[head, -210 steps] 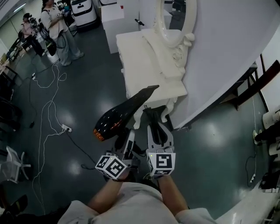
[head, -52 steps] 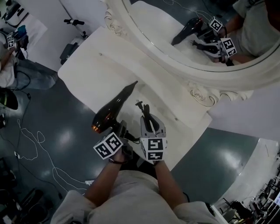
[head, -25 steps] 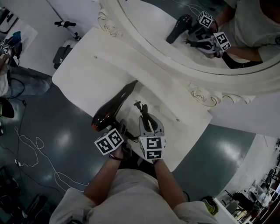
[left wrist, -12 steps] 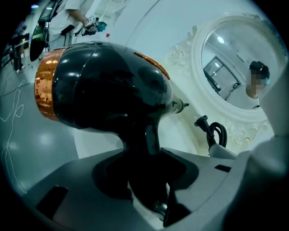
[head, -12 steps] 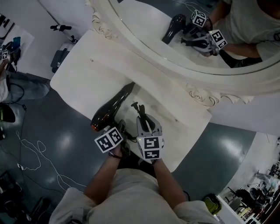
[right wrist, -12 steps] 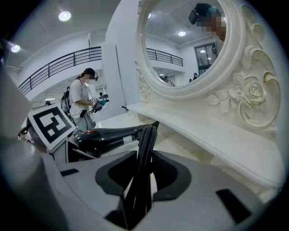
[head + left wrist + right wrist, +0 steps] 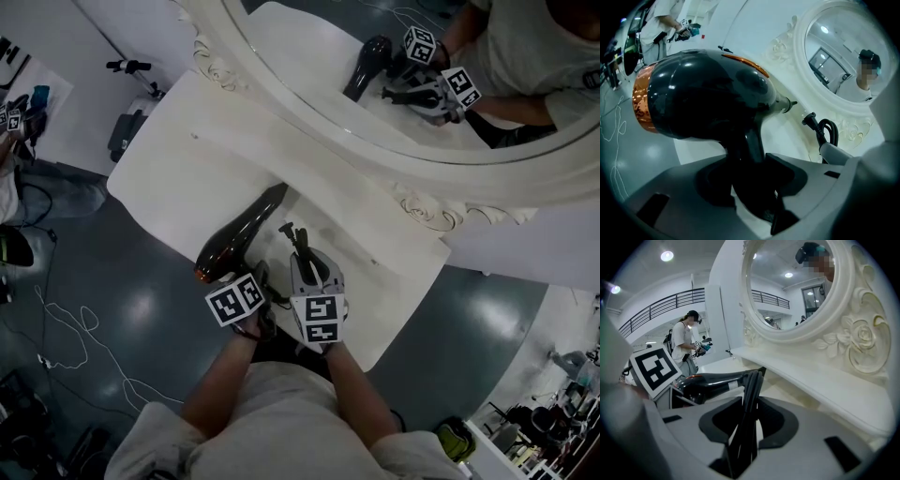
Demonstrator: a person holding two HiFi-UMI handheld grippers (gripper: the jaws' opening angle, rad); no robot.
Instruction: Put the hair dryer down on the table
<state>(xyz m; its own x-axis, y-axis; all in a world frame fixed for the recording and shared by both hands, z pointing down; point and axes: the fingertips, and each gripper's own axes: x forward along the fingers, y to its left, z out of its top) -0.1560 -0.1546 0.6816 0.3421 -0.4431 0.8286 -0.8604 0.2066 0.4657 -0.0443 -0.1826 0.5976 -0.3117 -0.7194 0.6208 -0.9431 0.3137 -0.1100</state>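
The black hair dryer [image 7: 239, 234] with a copper rear ring lies slanted, its nozzle over the white dressing table [image 7: 178, 155] and its body past the front edge. My left gripper [image 7: 260, 278] has the dryer's handle [image 7: 752, 150] between its jaws, which are opening; the pads still seem to touch it. My right gripper [image 7: 306, 255] is shut on the bundled black power cord [image 7: 749, 394], whose plug [image 7: 292, 228] points toward the mirror. In the left gripper view the cord [image 7: 828, 130] shows at the right.
A large oval mirror [image 7: 375, 112] in an ornate white frame stands at the table's back and reflects both grippers and the dryer. A raised shelf [image 7: 356, 202] runs below it. Grey floor with cables [image 7: 66, 319] lies left of the table. A person [image 7: 686, 345] stands far off.
The dryer and both grippers have shifted slightly down and left in the head view, with the dryer settling lower against the table. The cord stays in the right gripper.
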